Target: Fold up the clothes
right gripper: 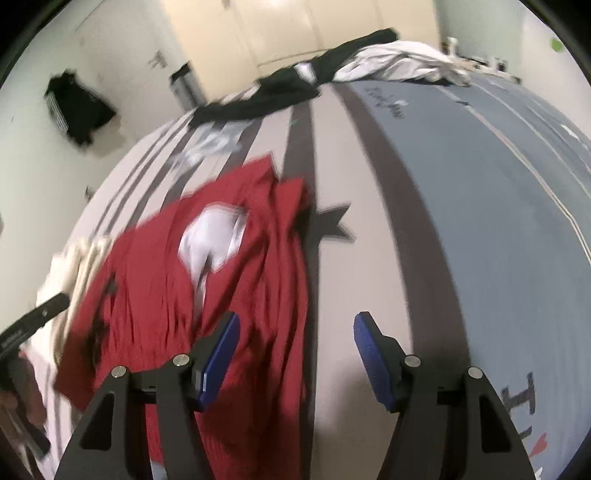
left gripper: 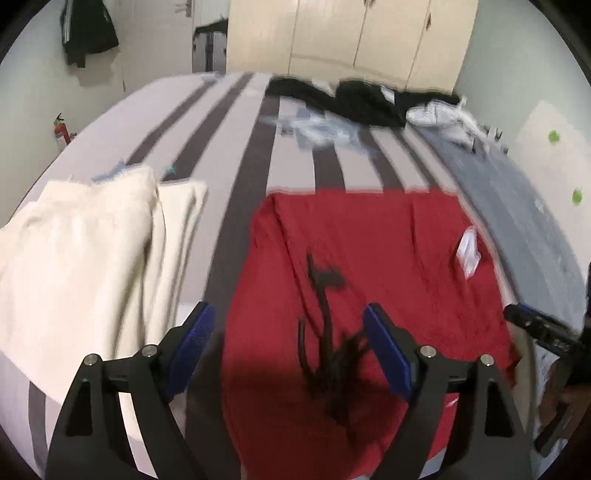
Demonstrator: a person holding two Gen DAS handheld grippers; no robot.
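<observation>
A red garment point(left gripper: 369, 266) lies spread on the bed point(left gripper: 236, 147), on the near part of the striped cover, its far edge running roughly straight across the stripes. A black drawstring point(left gripper: 325, 321) trails over its middle, and a white label point(left gripper: 469, 253) shows near its right edge. In the right wrist view the same garment point(right gripper: 155, 295) looks rumpled into long folds, with a white patch point(right gripper: 212, 238) on its upper part; the picture is blurred, so finer detail is lost.

The left tool point(left gripper: 288, 332) hovers over the near end of the garment with its jaws spread wide and nothing between the blue pads point(left gripper: 197, 332). The right tool point(right gripper: 295, 339) is likewise released, its left pad point(right gripper: 218, 354) over the garment's right edge and its right pad over bare cover; whether either pad touches the cloth cannot be told.

Just left of the garment lies a cream cloth point(left gripper: 85, 258), folded in layers. At the far end of the bed sits a heap of black clothes point(left gripper: 332, 99) with white clothes point(left gripper: 439, 112) beside it, and some pale blue pieces point(left gripper: 317, 129) a little nearer. A grey-blue cover point(right gripper: 498, 203) lies along the bed's right side. Beyond the bed stands a cream wardrobe point(left gripper: 351, 33), and a dark jacket point(left gripper: 86, 31) hangs on the left wall above a small fire extinguisher point(left gripper: 62, 131).
</observation>
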